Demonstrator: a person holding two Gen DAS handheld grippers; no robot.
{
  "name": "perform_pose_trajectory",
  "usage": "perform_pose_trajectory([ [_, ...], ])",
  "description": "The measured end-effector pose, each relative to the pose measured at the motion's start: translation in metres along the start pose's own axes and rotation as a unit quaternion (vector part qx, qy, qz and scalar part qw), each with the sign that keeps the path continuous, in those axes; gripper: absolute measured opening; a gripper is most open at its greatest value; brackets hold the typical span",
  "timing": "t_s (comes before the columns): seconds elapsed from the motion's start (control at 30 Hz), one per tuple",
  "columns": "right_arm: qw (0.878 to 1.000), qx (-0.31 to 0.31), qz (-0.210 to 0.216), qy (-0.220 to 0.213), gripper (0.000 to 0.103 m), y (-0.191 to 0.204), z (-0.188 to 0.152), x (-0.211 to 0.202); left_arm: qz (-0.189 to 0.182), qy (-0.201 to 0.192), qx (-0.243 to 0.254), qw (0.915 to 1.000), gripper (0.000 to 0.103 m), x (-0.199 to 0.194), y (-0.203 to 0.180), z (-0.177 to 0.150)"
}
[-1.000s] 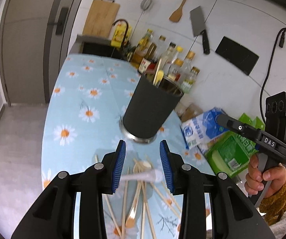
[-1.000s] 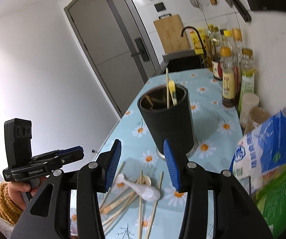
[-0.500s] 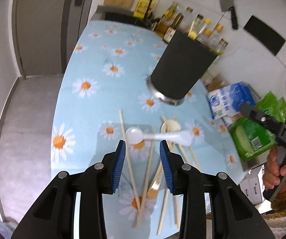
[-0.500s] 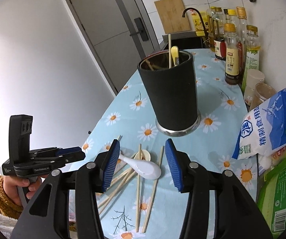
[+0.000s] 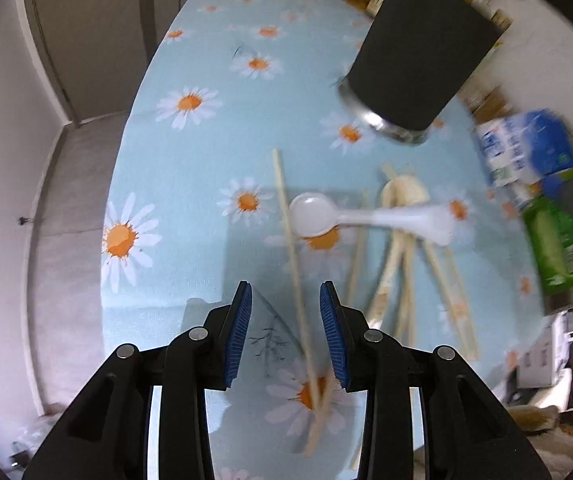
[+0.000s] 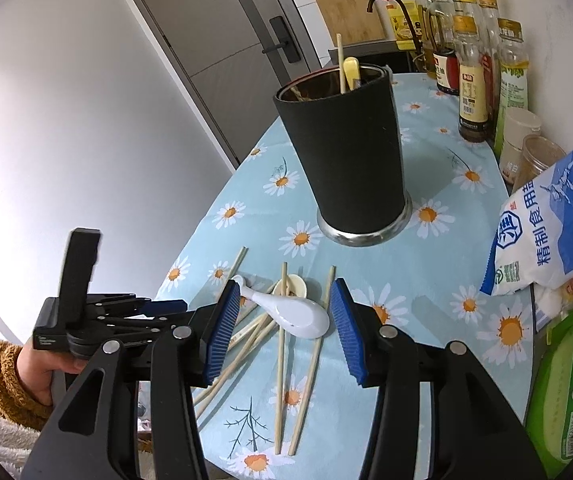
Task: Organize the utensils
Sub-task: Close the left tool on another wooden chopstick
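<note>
left hand-held gripper (image 5: 286,338) tipped steeply down, jaws parted over chopsticks (image 5: 292,240).

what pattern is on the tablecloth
Light blue with white daisies with orange centres; the tablecloth shows best in the left wrist view.

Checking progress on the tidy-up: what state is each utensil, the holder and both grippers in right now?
Holder: upright, a few utensils already inside.
White spoon: lying across the loose chopsticks.
Wooden spoon: flat on the table, partly under chopsticks.
Chopsticks: scattered flat on the cloth.
Left gripper: open, empty, above one chopstick.
Right gripper: open, empty, fingers either side of the white spoon.
</note>
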State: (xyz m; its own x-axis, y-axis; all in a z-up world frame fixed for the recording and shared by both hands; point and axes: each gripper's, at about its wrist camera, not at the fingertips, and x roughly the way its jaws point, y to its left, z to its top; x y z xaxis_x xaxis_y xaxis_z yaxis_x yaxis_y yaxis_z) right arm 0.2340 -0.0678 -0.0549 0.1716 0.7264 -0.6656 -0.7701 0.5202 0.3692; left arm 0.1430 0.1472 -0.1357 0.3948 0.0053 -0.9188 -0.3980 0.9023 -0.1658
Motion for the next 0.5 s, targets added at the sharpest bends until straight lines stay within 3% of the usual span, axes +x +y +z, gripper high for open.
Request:
perform_pose_trajectory([
  [0.37, 1.0, 0.015, 0.016, -0.003, 0.048, -0.014, -0.003, -0.004, 0.041, 0.048, 0.006, 0.998, 0.032, 0.018, -0.011, 0.014],
  [0.5, 1.0, 0.018, 0.023, 0.001, 0.048, -0.018, -0.004, -0.004, 0.05, 0.06, 0.007, 0.9969, 0.015, 0.021, -0.012, 0.02],
])
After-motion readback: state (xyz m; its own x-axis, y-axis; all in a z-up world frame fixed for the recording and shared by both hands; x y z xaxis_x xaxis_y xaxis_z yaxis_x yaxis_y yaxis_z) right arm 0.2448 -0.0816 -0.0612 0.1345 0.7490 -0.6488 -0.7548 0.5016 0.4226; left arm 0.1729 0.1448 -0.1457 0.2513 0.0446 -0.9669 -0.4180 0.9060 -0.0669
